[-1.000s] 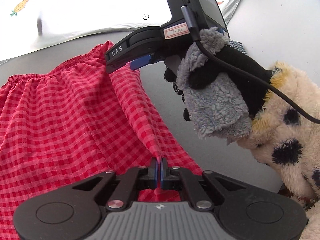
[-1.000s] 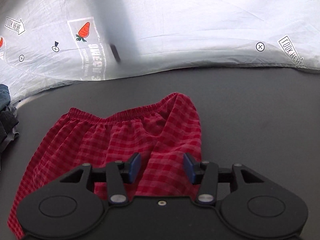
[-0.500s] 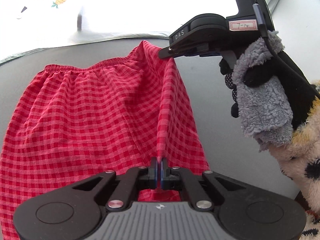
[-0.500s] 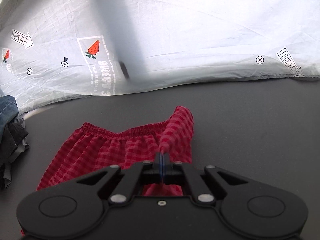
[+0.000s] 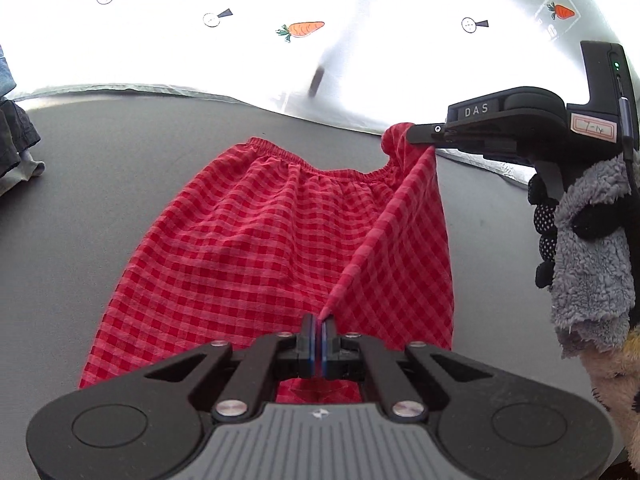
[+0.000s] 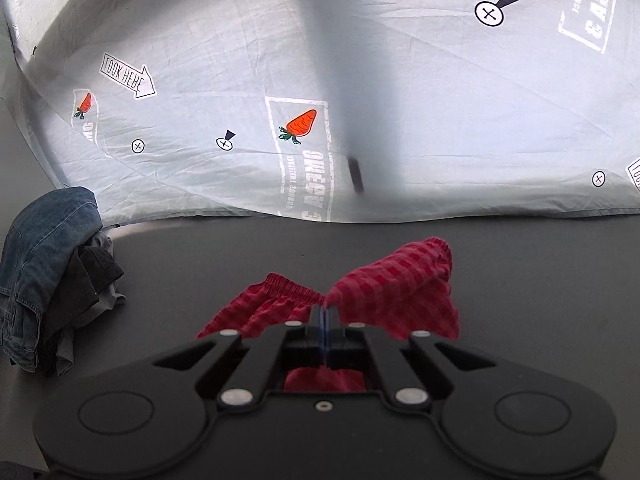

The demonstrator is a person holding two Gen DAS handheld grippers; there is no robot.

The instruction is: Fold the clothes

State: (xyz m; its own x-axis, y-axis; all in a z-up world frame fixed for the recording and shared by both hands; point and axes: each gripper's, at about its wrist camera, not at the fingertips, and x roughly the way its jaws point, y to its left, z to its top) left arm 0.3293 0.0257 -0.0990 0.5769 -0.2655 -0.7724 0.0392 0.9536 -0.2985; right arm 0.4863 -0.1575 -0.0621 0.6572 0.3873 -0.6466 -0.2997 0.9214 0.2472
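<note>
The left gripper [image 5: 319, 330] has its jaws pressed together on a fold of the red checked shorts [image 5: 256, 248], pinching the cloth at the hem end nearest the camera; no gap shows between the blue pads. The right gripper [image 6: 325, 322] is likewise fully closed, its jaws clamped on the shorts [image 6: 396, 284] near the elastic waistband. In the left wrist view the right gripper [image 5: 416, 135] enters from the right, its tip buried in the bunched waistband corner, and that corner is lifted off the surface. Between the two pinch points the right edge of the shorts runs as a taut raised ridge, with cloth hanging from it on the far side. The rest of the garment lies flat on the dark table [image 5: 100, 200], waistband away from the left camera, left side spread and lightly wrinkled. The right gripper is held by a hand in a grey fleece glove [image 5: 592, 240], with a spotted plush sleeve [image 5: 616, 380] below it at the frame edge. At the left of the table, well apart from the shorts, sits a pile of clothes [image 6: 48, 272] with blue denim on top and dark pieces beneath. Behind the table hangs a pale printed sheet [image 6: 440, 100] bearing carrots, arrows and crossed circles.
</note>
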